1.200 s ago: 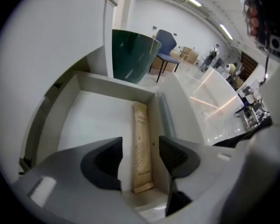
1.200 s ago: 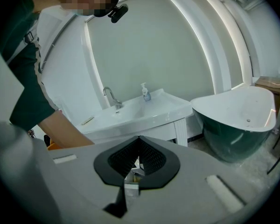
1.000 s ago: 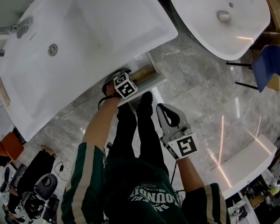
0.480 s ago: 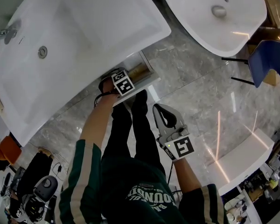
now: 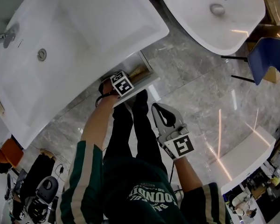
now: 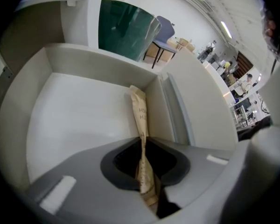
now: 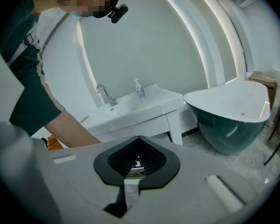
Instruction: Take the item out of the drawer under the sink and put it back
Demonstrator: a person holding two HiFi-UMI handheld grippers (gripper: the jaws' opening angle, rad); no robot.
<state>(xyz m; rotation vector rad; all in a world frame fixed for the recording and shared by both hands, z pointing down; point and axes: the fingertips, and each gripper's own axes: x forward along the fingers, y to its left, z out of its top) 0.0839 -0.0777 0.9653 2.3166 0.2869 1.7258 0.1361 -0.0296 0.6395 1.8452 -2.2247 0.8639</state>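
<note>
Jaws of left gripper [image 6: 142, 143] just closed on paper packet [image 6: 139, 108] in drawer [image 6: 74, 120]; right gripper's [image 7: 139, 138] sit together.

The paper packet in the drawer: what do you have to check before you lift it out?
1. Left gripper has the paper packet: ok. Its jaws have just been closing, and the packet is pinched between them.
2. Drawer is open: ok. In the head view it sticks out from under the sink.
3. Nothing else in the way: ok. Only the packet shows in the drawer.
4. Packet is free of the drawer's side wall: cannot tell. It stands right beside it.
5. Right gripper is out of the way: ok. It is shut, empty and held back from the drawer.
6. Grip is firm enough for lifting: cannot tell.
</note>
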